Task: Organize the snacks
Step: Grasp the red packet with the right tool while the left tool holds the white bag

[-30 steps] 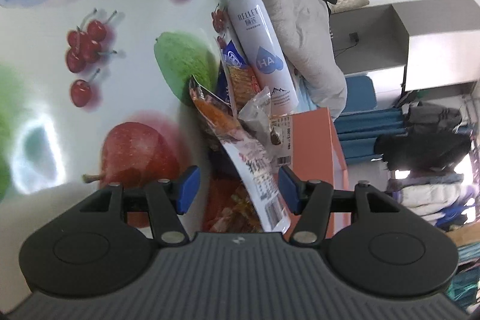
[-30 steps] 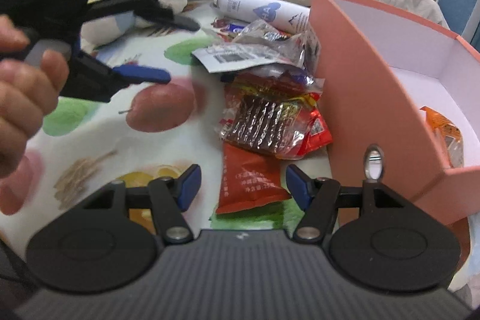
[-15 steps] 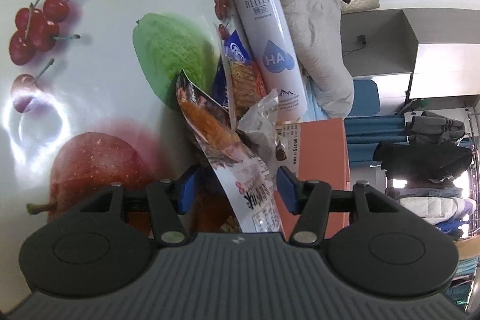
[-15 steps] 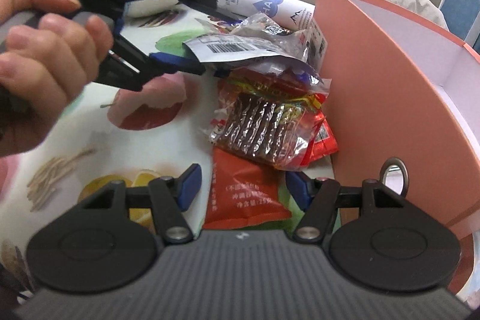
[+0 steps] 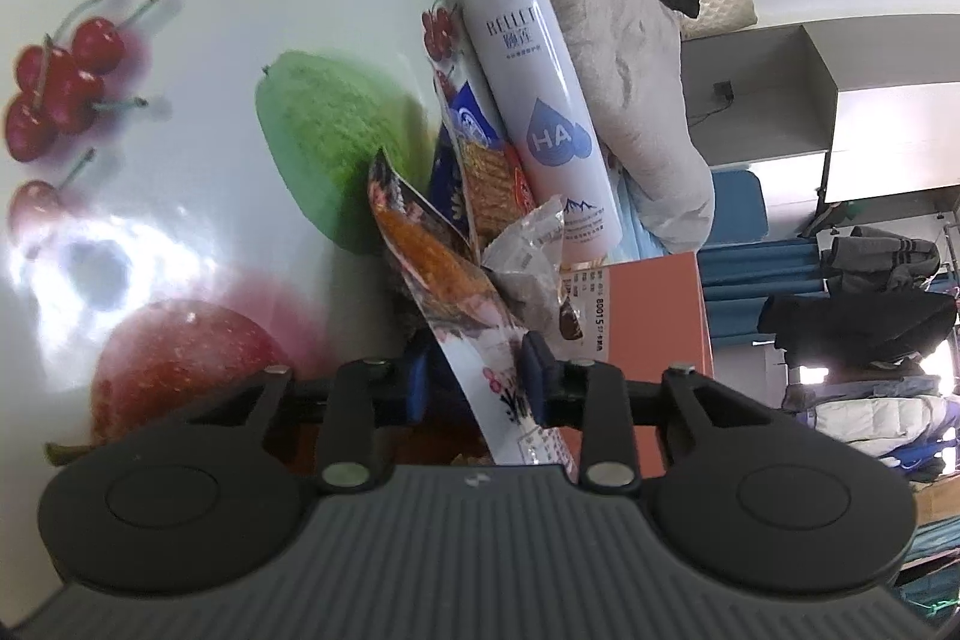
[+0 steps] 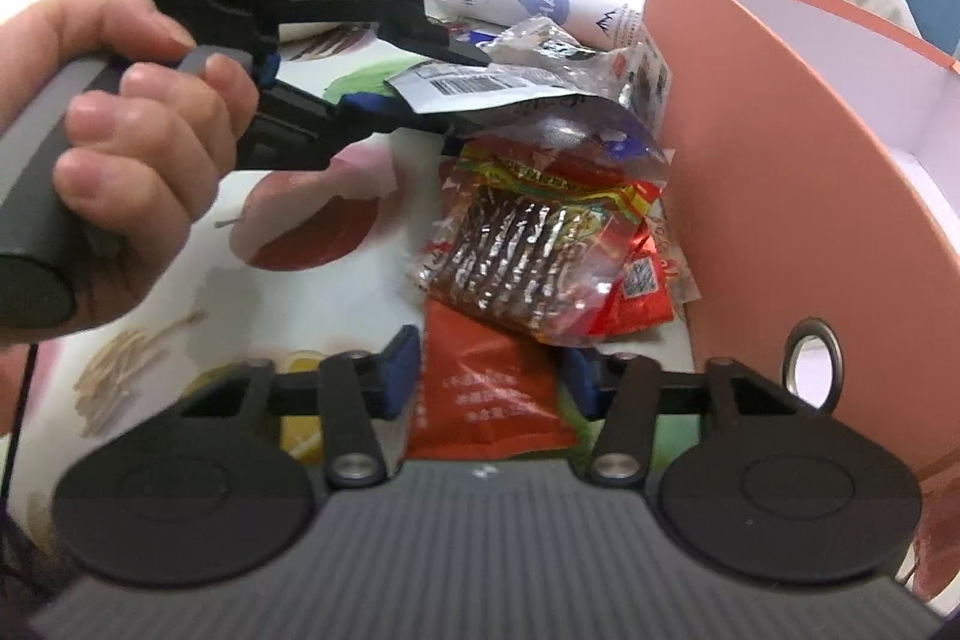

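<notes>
Snacks mostly unsorted: right gripper (image 6: 489, 376) closing round orange packet (image 6: 486, 400) on surface; left gripper (image 5: 474, 379) closing on white pouch (image 5: 510, 388) atop pile beside pink box (image 6: 780, 172). Box interior looks bare. Only left view shows room w/ clothes beyond.

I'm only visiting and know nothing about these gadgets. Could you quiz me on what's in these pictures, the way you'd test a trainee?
1. True or false: the white spray bottle stands upright.
2. Which thing lies between the right tool's fingers? A) the orange-red packet B) the spray bottle C) the pink box
3. What does the left tool have between its fingers?

Key:
1. False; it lies on its side.
2. A; the jaws are closing around it.
3. The white barcode packet; the jaws are closing on it.
</notes>
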Demonstrator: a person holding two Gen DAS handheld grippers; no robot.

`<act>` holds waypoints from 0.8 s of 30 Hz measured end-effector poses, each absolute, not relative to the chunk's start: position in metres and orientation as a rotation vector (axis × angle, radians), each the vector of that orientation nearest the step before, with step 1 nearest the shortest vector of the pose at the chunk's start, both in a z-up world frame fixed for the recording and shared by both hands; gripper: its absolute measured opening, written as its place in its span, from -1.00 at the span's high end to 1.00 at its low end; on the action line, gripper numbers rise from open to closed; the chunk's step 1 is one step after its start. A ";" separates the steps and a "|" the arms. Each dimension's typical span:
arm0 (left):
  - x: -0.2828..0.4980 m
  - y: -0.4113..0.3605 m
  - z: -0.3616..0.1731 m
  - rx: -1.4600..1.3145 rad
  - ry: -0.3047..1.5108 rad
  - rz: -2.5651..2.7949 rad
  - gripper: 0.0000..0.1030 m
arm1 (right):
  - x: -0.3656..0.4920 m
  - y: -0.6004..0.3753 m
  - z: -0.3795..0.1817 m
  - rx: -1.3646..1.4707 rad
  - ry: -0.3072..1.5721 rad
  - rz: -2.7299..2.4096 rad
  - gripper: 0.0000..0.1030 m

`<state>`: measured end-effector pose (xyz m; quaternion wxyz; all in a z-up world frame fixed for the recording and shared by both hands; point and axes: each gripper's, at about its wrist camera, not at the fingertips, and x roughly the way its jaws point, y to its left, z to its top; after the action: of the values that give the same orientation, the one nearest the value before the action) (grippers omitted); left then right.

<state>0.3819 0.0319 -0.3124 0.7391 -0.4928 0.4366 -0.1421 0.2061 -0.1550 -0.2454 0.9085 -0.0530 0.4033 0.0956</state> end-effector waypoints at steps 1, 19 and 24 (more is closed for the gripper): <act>0.380 0.034 -0.311 -1.080 0.954 -0.313 0.36 | 0.206 -0.155 -0.245 -0.104 0.836 0.199 0.06; 0.299 0.112 -0.251 -0.920 0.860 -0.186 0.45 | 0.190 -0.157 -0.227 0.036 0.945 0.263 0.08; 0.273 0.127 -0.233 -0.851 0.842 -0.159 0.45 | 0.187 -0.151 -0.207 -0.008 0.905 0.264 0.08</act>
<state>0.2733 0.1268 -0.2335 0.8231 -0.4001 0.3960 -0.0747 0.1875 -0.1512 -0.2070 0.8909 -0.0038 0.4360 0.1270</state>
